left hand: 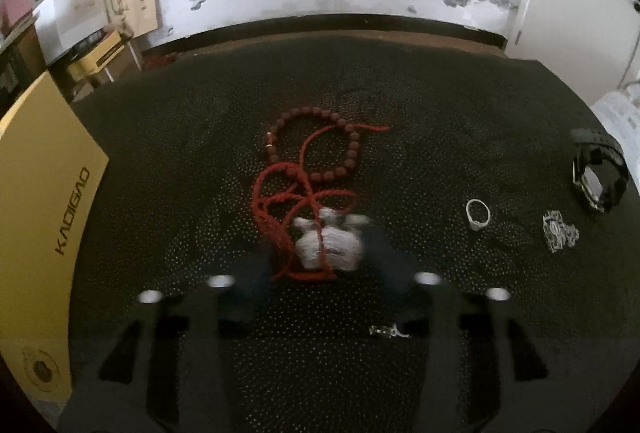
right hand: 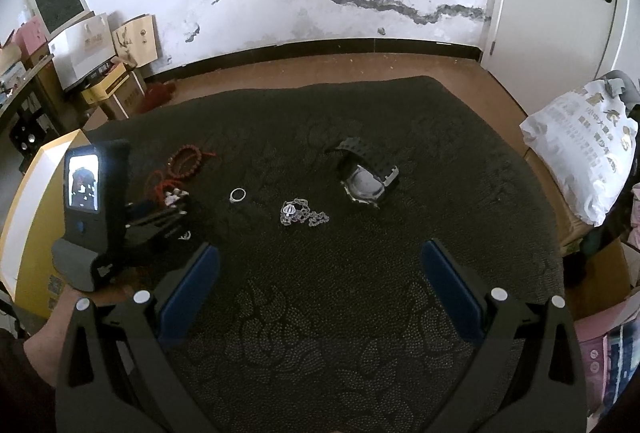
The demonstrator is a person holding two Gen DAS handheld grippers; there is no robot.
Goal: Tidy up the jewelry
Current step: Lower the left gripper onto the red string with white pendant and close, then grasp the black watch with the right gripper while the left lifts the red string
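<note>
On a dark beaded mat [left hand: 200,161] lie a red cord necklace [left hand: 288,201] with a white stone pendant [left hand: 328,245], a brown bead bracelet [left hand: 320,145], a silver ring [left hand: 478,215], a silver chain [left hand: 558,231], a black watch [left hand: 598,173] and a small silver earring [left hand: 388,331]. My left gripper [left hand: 320,261] is open, its blurred fingers on either side of the pendant. My right gripper [right hand: 320,265] is open and empty above the mat, nearer than the chain [right hand: 300,215], the ring [right hand: 238,195] and the watch [right hand: 366,181]. The left gripper [right hand: 176,203] shows at the pendant in the right wrist view.
A yellow box [left hand: 44,193] lies at the mat's left edge. A white printed bag [right hand: 584,161] stands at the right. Cardboard boxes and paper bags [right hand: 116,45] are stacked against the cracked white wall at back left.
</note>
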